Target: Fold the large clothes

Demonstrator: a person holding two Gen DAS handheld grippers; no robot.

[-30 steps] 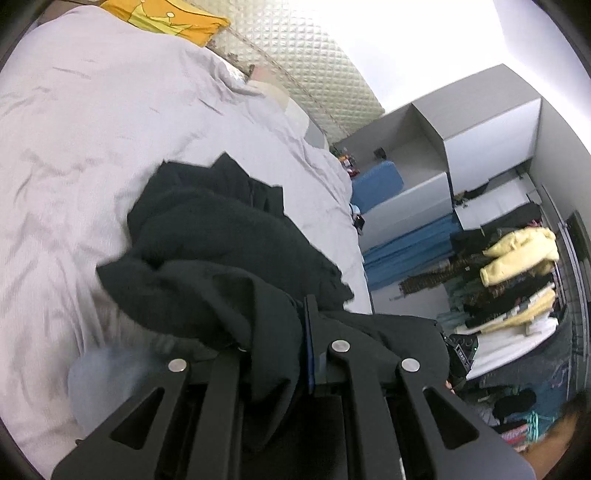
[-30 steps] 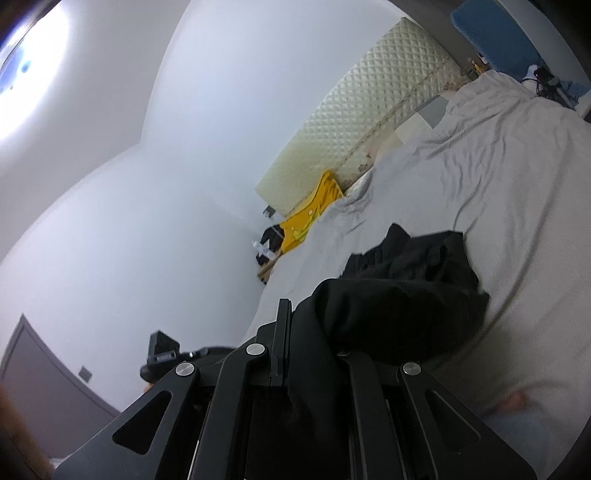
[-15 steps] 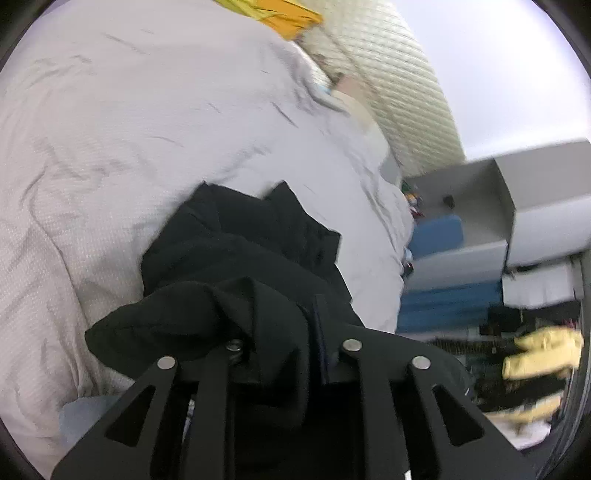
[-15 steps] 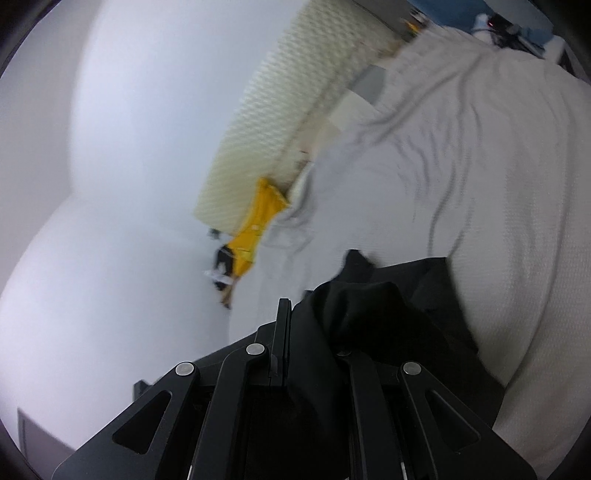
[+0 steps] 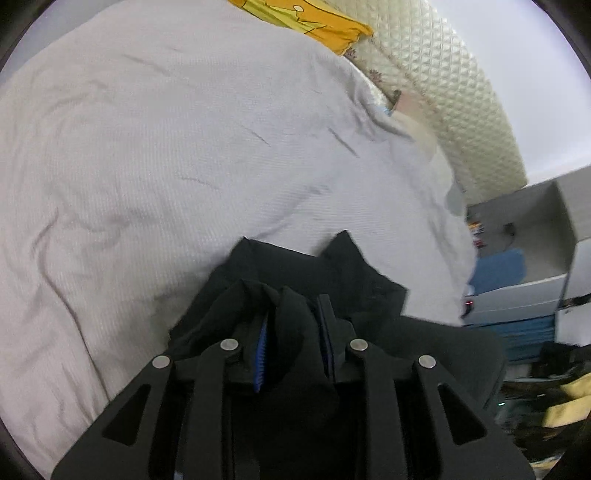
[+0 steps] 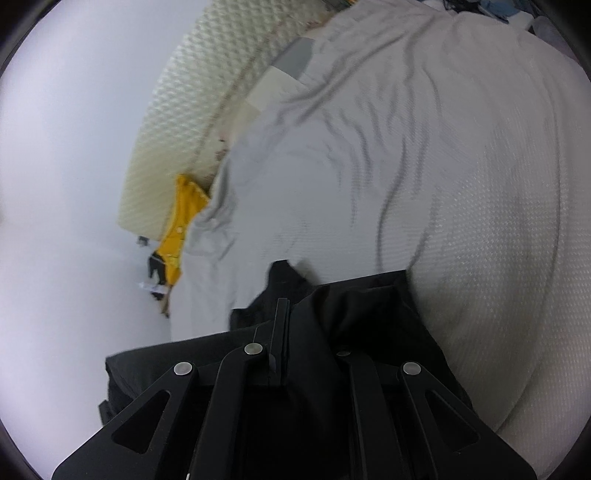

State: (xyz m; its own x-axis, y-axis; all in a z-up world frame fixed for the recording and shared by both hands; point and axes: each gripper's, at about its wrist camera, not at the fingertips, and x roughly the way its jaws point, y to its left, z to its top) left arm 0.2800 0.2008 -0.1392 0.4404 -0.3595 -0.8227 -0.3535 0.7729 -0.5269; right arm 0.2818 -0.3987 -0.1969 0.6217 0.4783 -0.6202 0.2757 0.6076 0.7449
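Note:
A black garment (image 5: 354, 273) lies bunched on the pale grey bed cover (image 5: 166, 147), right under both grippers. My left gripper (image 5: 293, 314) points steeply down at it. Its jaws are opening: the blue pads (image 5: 260, 347) stand apart with a loose fold of black cloth between them. In the right wrist view the same black garment (image 6: 362, 306) drapes over the fingers. My right gripper (image 6: 286, 306) is shut on an edge of it, low over the bed cover (image 6: 461, 184). The rest of the garment is hidden beneath the grippers.
A yellow pillow (image 5: 306, 18) lies at the head of the bed, by the quilted cream headboard (image 5: 454, 92). Grey shelving with blue fabric (image 5: 535, 240) stands beyond the bed's far side. Piled clothes (image 5: 554, 387) sit at the lower right.
Both grippers have swung across and sunk toward the bed with the black garment. The left jaws, earlier clamped on the cloth, have parted, and their blue pads now show.

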